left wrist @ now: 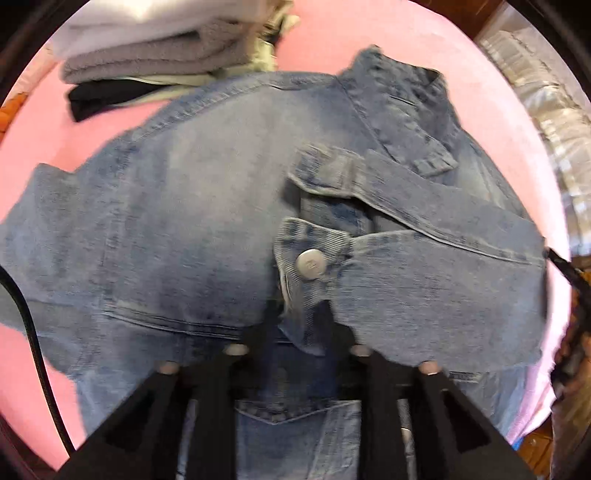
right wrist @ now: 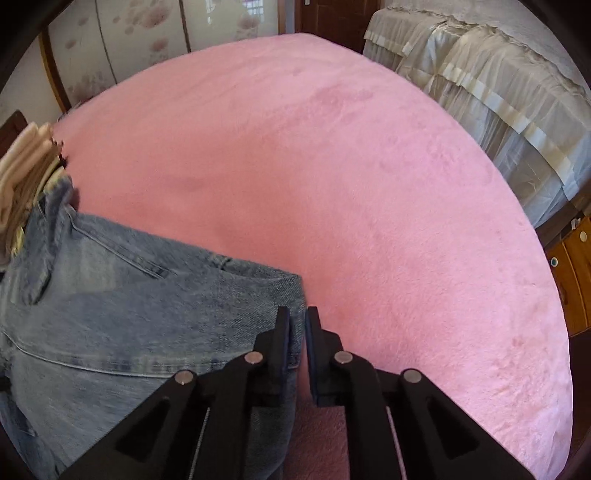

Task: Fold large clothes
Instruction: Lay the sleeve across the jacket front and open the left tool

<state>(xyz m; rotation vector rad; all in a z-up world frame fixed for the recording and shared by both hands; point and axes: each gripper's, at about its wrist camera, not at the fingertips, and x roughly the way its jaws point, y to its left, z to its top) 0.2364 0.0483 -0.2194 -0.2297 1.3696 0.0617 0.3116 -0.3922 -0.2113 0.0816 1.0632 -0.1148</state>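
Observation:
A blue denim jacket (left wrist: 192,206) lies on the pink blanket (left wrist: 325,29), partly folded, with its sleeve cuffs and a metal button (left wrist: 310,264) on top. My left gripper (left wrist: 301,325) is shut on the denim at the buttoned cuff, its fingertips hidden under the cloth. In the right wrist view the jacket (right wrist: 122,295) fills the lower left. My right gripper (right wrist: 298,332) is shut on the jacket's right edge, a thin strip of denim between its fingers.
A stack of folded grey, white and black clothes (left wrist: 155,51) sits at the far left of the blanket, also at the left edge in the right wrist view (right wrist: 22,184). A bed with cream covers (right wrist: 498,92) stands right. A wooden cabinet (right wrist: 570,273) is far right.

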